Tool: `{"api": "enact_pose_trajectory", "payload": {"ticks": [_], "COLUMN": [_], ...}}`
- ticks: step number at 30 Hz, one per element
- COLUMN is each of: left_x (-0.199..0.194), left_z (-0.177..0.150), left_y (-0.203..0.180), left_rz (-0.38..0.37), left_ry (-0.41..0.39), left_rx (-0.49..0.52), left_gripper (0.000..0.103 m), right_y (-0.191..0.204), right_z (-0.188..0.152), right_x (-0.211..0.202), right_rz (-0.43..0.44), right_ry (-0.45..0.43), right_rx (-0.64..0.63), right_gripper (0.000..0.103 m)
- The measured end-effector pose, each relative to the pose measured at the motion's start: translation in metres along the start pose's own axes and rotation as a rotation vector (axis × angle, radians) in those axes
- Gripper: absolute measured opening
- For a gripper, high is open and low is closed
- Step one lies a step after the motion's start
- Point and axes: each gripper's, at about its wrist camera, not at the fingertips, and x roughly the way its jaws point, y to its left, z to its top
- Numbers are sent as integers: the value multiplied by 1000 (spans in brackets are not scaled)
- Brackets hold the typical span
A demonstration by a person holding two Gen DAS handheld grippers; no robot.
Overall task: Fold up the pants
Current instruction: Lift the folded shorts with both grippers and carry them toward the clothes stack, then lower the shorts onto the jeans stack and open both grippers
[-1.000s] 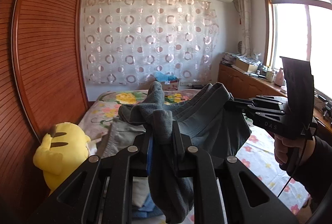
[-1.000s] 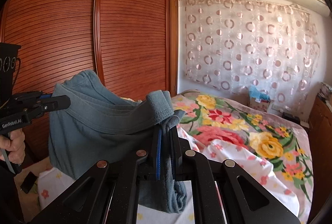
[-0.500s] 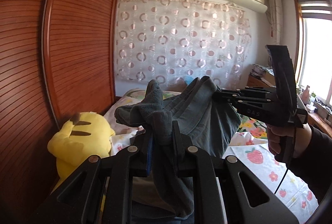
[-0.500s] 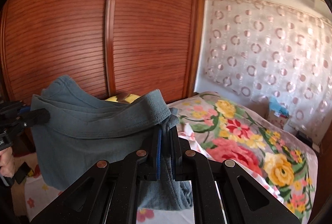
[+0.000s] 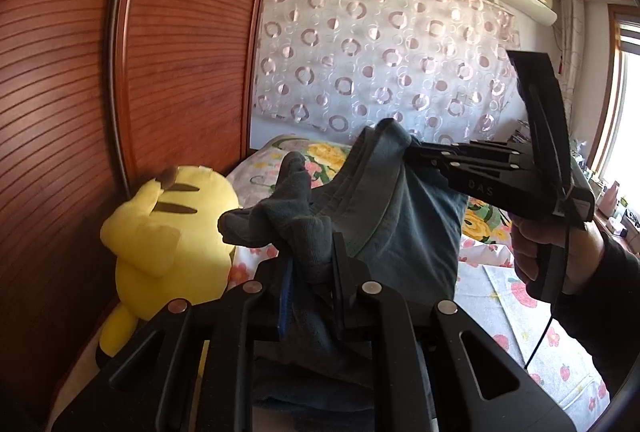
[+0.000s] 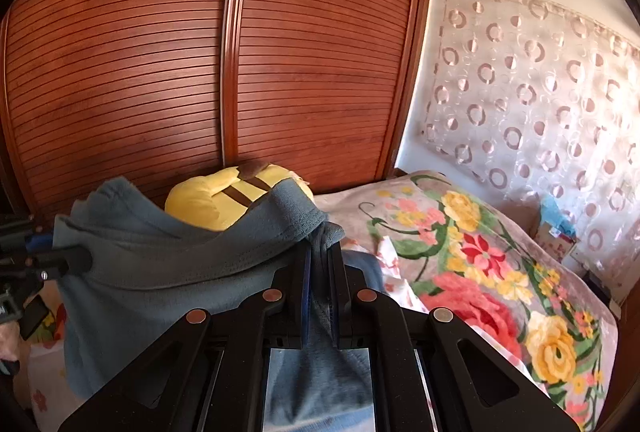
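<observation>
The grey-blue pants [image 5: 404, 232] hang in the air above the bed, held by the waistband between both grippers. My left gripper [image 5: 312, 252] is shut on a bunched corner of the waistband. My right gripper [image 6: 319, 256] is shut on the other corner of the pants [image 6: 160, 272]. In the left wrist view the right gripper [image 5: 416, 152] grips the cloth at its top edge, a hand on its handle. In the right wrist view the left gripper [image 6: 80, 258] shows at the left edge, holding the far end. The legs hang down out of sight.
A yellow plush toy [image 5: 168, 232] sits against the slatted wooden wardrobe [image 6: 200, 72] beside the bed. The bed carries a floral blanket [image 6: 480, 256] and a strawberry-print sheet [image 5: 520, 312]. A circle-pattern curtain [image 5: 380, 52] covers the far wall.
Both grippers have swung to the left with the pants still stretched between them, so the wardrobe and the plush toy now fill more of both views.
</observation>
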Motion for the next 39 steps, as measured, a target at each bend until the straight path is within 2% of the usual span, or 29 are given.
{"api": "enact_pose_trajectory", "payload": {"ticks": [5,9,11,12,13,14,18,22,24,30,34,39], "left_x": [7,11,11,8,8,4,-4,0,6,22,15,2], "left_z": [-5,-9,-8,-8,-7,-6,-5,-8,-16,-37,-37,-36], "left_y": [1,5,6,7,8,9,7,0,-7,-11,-12,-14], "left_rz": [11,7,2,0,-2,-10,-11,-13,-21,0,10,21], "left_ry": [27,43,47,45,43,33,15,29,64,154,152,142], "left_rx": [2,-9,-10,-14,-17,-21,-6,24,38,50,55,77], "left_gripper": [16,21,27,34,46,51,57,57,57,57,57,57], "right_y": [1,0,-1,-3,-4,-6,-10,-8,-5,-21,-23,-4], "right_z": [-5,-6,-5,-4,-4,-4,-7,-16,-23,-36,-29,-25], "right_x": [20,23,20,17,16,12,-2,-16,-19,-6,-6,-22], "right_rz": [-3,0,0,1,-3,-6,-27,34,51,-55,-65,-81], "right_ry": [32,46,43,46,45,42,23,14,26,85,79,61], "right_rx": [-15,5,14,24,31,39,79,118,129,173,234,239], "right_gripper": [7,7,7,13,16,18,23,23,23,23,24,24]}}
